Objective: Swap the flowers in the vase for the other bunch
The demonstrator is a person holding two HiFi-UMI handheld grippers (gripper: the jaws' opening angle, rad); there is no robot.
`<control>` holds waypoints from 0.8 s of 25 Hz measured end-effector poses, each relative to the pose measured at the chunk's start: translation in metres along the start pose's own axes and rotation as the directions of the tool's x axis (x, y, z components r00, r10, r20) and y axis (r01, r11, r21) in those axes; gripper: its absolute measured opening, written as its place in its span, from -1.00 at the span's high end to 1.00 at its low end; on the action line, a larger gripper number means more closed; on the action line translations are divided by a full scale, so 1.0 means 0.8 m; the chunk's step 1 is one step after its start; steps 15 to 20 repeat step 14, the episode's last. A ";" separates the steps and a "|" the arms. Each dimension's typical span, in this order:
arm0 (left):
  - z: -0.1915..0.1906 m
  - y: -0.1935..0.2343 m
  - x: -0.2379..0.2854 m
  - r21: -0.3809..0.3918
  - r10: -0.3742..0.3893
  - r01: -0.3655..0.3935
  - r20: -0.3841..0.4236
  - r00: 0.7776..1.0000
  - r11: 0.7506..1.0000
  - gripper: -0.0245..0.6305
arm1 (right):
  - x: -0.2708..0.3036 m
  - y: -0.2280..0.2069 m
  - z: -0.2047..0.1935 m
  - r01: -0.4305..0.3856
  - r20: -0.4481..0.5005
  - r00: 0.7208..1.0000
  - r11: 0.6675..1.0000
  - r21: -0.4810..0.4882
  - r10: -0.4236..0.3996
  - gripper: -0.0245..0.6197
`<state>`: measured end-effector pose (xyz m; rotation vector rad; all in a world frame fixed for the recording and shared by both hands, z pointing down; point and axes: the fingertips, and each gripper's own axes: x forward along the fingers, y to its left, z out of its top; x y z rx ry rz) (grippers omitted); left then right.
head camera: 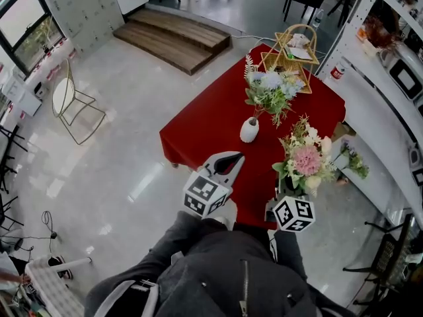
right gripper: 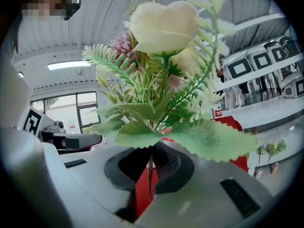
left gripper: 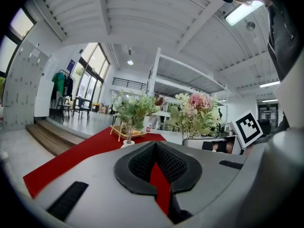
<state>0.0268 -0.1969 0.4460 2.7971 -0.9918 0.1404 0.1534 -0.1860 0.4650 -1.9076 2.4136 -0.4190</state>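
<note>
**A:** How far along is the swap?

**B:** Barely begun, I'd say. The white vase (head camera: pixel 249 130) stands mid-way along the red counter (head camera: pixel 198 127) with the blue-and-white bunch (head camera: pixel 271 90) still in it, so nothing has come out yet.

**A:** And the other bunch?

**B:** The pink-and-cream bunch (head camera: pixel 305 158) is held upright by the counter's near right corner. The right gripper (right gripper: pixel 150 171) is clamped on its thin stem (right gripper: pixel 150 186), with the leaves fanning out just above the jaws.

**A:** The left gripper?

**B:** The left gripper (head camera: pixel 229 161) has its jaws together on nothing. It hovers over the near edge, pointing toward the vase but well apart from it.

**A:** What's left, then?

**B:** All 2 steps: lift the old bunch out, then seat the held bunch in the vase.
</note>
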 end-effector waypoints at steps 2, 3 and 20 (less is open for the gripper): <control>0.000 0.000 -0.001 -0.002 0.002 -0.002 0.000 1.000 1.000 0.90 | -0.001 -0.001 0.002 0.002 0.002 1.000 1.000 -0.003 -0.002 0.86; 0.000 0.000 -0.002 -0.005 0.003 -0.003 0.000 1.000 1.000 0.90 | -0.001 -0.002 0.003 0.004 0.003 1.000 1.000 -0.003 -0.004 0.86; -0.009 -0.001 -0.008 -0.027 0.016 -0.017 -0.016 1.000 1.000 0.90 | -0.006 -0.005 -0.002 0.010 -0.002 1.000 1.000 0.015 -0.010 0.86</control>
